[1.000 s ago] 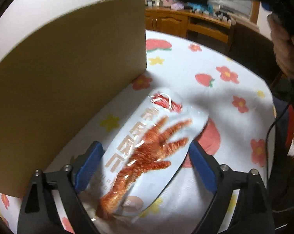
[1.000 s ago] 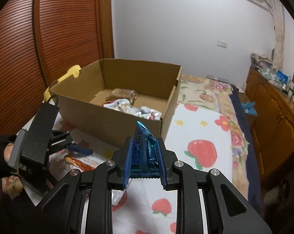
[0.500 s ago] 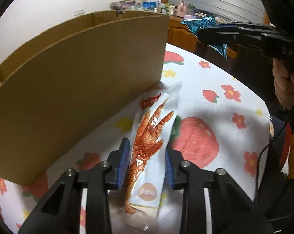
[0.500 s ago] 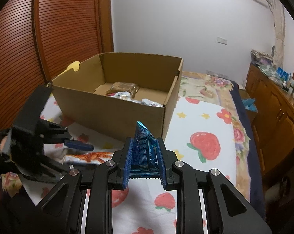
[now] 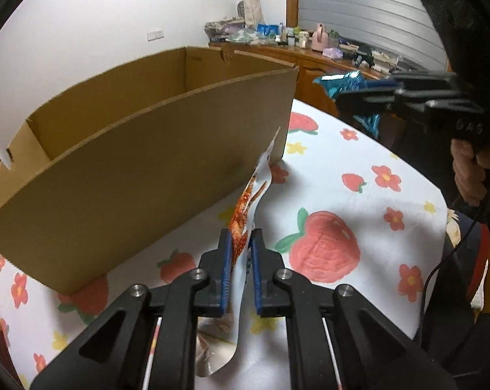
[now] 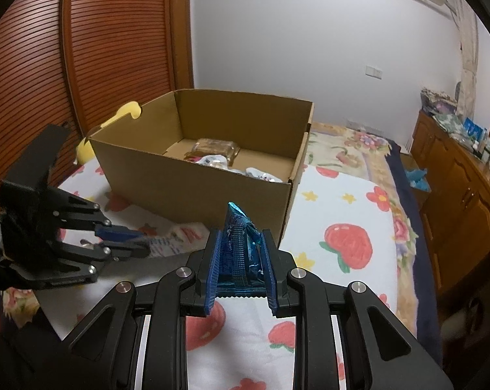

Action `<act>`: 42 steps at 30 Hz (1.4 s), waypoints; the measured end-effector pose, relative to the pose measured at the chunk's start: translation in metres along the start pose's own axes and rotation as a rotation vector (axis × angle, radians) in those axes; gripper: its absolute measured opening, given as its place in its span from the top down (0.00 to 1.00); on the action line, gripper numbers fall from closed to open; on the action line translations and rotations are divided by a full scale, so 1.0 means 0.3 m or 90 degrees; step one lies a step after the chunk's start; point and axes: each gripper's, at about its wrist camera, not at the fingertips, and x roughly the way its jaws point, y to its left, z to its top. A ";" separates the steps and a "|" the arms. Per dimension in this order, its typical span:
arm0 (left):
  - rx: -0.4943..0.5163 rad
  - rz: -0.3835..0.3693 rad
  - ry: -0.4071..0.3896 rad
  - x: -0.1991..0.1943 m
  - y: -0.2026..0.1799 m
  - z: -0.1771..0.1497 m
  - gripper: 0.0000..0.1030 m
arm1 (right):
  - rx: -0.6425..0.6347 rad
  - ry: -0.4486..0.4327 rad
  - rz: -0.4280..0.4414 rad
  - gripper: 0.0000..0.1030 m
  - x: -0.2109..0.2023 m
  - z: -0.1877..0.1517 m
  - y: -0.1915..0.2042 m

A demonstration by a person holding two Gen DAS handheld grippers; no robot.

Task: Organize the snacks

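Since earlier: left gripper (image 5: pixel 240 250) jaws have just been closing, now clamped on white snack packet (image 5: pixel 256 182), lifted at frame centre beside cardboard box (image 5: pixel 141 175) | right gripper (image 6: pixel 240 253) pinches blue foil snack (image 6: pixel 241 227), lower centre, apparently waiting to box it

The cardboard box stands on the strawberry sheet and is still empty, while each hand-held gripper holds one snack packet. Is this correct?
Not quite: the cardboard box is not empty. The right wrist view shows several snack packets lying inside it already. The rest holds: the box stands on the strawberry sheet, the left hand-held gripper pinches the white packet and the right hand-held gripper pinches the blue packet.
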 end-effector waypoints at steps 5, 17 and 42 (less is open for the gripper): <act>-0.007 0.011 -0.033 -0.078 -0.005 0.015 1.00 | -0.001 -0.007 -0.002 0.78 -0.017 0.004 0.010; -0.027 0.025 -0.115 -0.233 0.018 0.139 1.00 | -0.005 -0.053 0.004 0.78 -0.078 0.084 0.026; -0.125 0.138 -0.175 -0.145 0.363 0.395 1.00 | 0.035 -0.053 0.043 0.75 0.216 0.324 -0.035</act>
